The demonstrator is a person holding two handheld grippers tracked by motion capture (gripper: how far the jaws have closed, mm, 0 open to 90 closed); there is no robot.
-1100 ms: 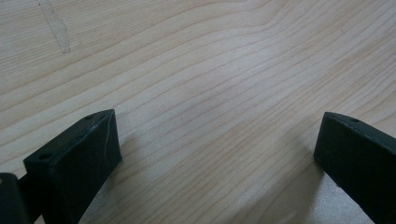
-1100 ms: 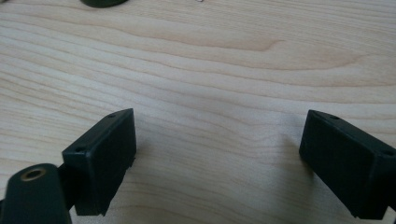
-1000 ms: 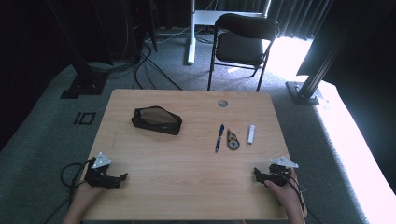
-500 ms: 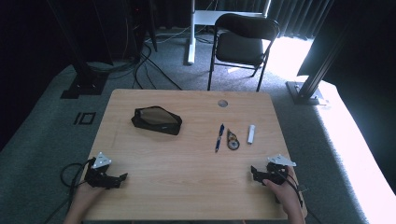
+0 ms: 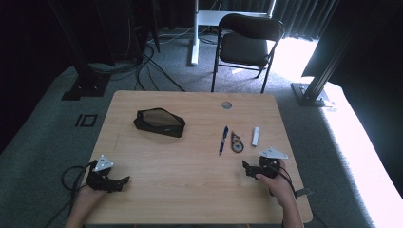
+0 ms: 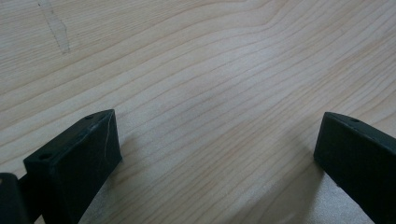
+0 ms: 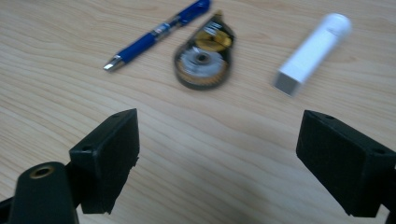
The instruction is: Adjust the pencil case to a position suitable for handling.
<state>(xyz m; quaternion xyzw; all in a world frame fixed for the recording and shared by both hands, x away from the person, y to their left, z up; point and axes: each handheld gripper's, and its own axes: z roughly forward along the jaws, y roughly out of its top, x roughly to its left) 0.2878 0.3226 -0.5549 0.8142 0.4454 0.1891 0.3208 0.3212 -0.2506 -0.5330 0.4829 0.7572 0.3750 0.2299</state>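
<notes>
On the wooden table (image 5: 190,156) lie a black pouch (image 5: 159,122), a blue pen (image 5: 223,139), a round correction-tape dispenser (image 5: 237,142) and a white stick-shaped item (image 5: 255,136). My right gripper (image 5: 248,169) sits near the table's right front, open, just short of these small items; its own view has the pen (image 7: 156,31), dispenser (image 7: 203,58) and white stick (image 7: 312,52) ahead of its wide-apart jaws (image 7: 219,161). My left gripper (image 5: 121,183) rests at the left front, open, with bare wood between its jaws (image 6: 217,154).
A black chair (image 5: 247,42) stands beyond the table's far edge. A small round grommet (image 5: 226,105) sits near the far edge. Cables (image 5: 71,175) trail off the left front. A black post base (image 5: 313,95) stands at the right.
My right gripper has edged left and slightly forward toward the small items. The left gripper has barely shifted.
</notes>
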